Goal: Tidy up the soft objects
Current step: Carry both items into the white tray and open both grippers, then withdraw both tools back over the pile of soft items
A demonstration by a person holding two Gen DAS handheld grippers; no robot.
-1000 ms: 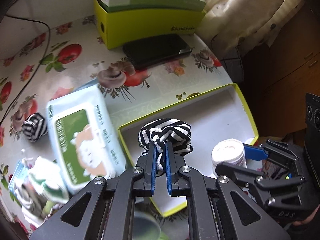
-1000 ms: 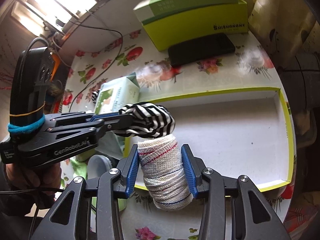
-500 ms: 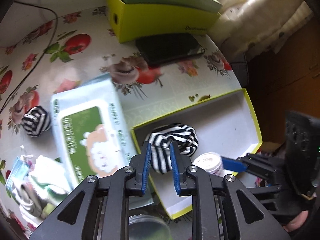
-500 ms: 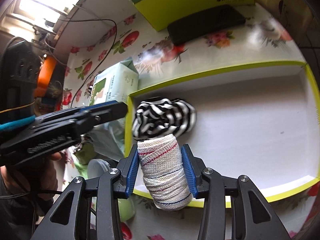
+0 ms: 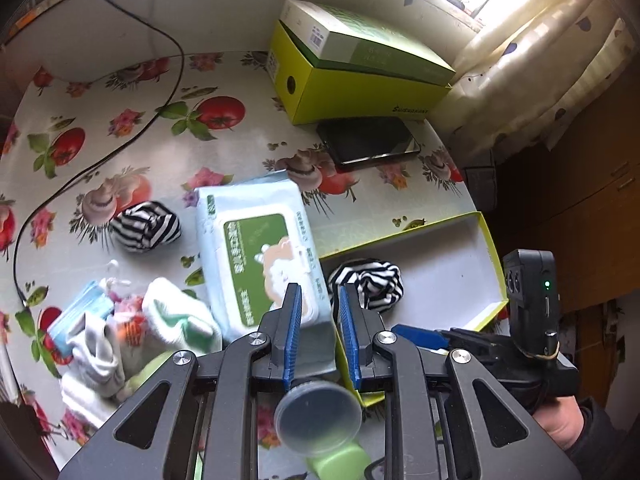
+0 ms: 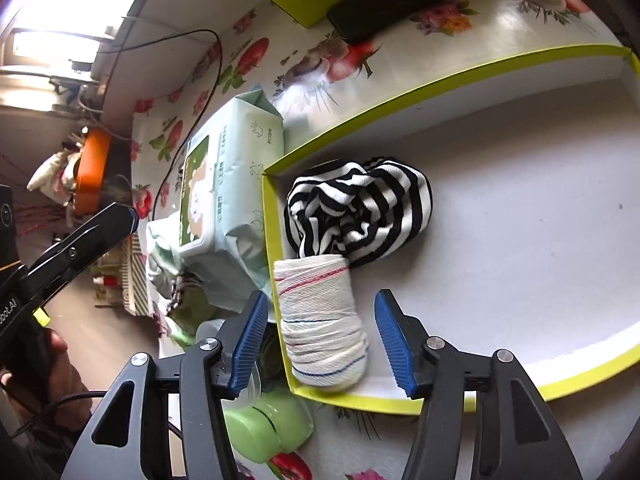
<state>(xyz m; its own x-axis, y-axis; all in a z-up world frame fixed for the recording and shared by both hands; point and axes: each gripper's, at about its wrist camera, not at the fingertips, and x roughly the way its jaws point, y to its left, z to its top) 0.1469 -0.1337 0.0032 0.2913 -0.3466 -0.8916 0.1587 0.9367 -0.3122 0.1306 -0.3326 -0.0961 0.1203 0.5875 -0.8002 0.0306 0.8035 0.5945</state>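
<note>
A: Flowered oilcloth (image 5: pixel 120 152) covers the table, printed with tomatoes and mushrooms, and a black cable (image 5: pixel 120 140) trails across it. What sits on it?

B: At the back, a lime box (image 5: pixel 360 92) with a green-and-white carton (image 5: pixel 360 36) resting in it, and a dark phone (image 5: pixel 370 142) lying just in front. Near the front edge lies a shallow tray (image 6: pixel 520 390) with lime walls and a white floor.

A: And the soft things?

B: Two are inside the tray, in its left corner: a striped sock ball (image 6: pixel 360 204) and a white roll (image 6: pixel 324 320) with thin red and blue lines, touching each other. The roll lies against the tray's left wall.

A: Is the right gripper (image 6: pixel 322 344) gripping that roll?

B: No. Its jaws have just been opening; the blue pads stand to either side of the roll with a gap on each side, so the roll lies free between them.

A: The left gripper (image 5: pixel 320 340)?

B: Narrowly parted and holding nothing. It hangs above the wipes pack (image 5: pixel 260 256), which lies just left of the tray.

A: What is outside the tray?

B: A second striped ball (image 5: pixel 146 226) left of the wipes, and nearer the front a blurred heap of white and green socks (image 5: pixel 160 328) beside a small blue packet (image 5: pixel 78 316). A green container (image 6: pixel 266 426) with a clear lid stands at the tray's near-left corner.
</note>
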